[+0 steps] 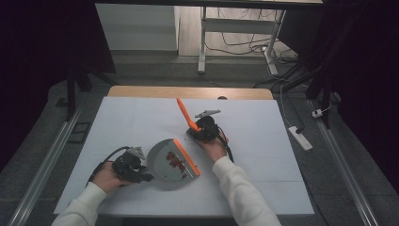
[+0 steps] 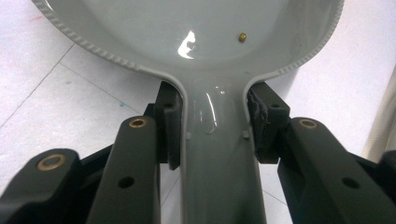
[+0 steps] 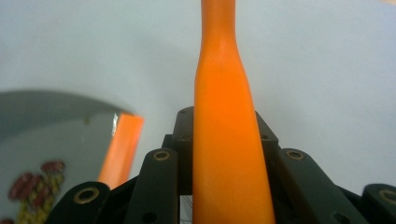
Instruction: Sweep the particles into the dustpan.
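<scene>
Two grippers are seen on the white table [image 1: 141,117]. The grey dustpan [image 1: 169,162], lying left of centre in the high view with red bits in it, is clamped at its handle [image 2: 219,154] by the left gripper [image 1: 141,172]. The orange brush handle [image 1: 186,114], just above centre and slanting to the upper left, is grasped by the right gripper [image 1: 195,129], apart from the dustpan.

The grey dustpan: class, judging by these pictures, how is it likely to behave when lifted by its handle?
The grey dustpan looks like thin moulded plastic, so probably light and fairly stiff. Its glossy handle, clamped by the left gripper, may be slippery. The small debris near its orange lip could spill if the pan tips forward.
</scene>
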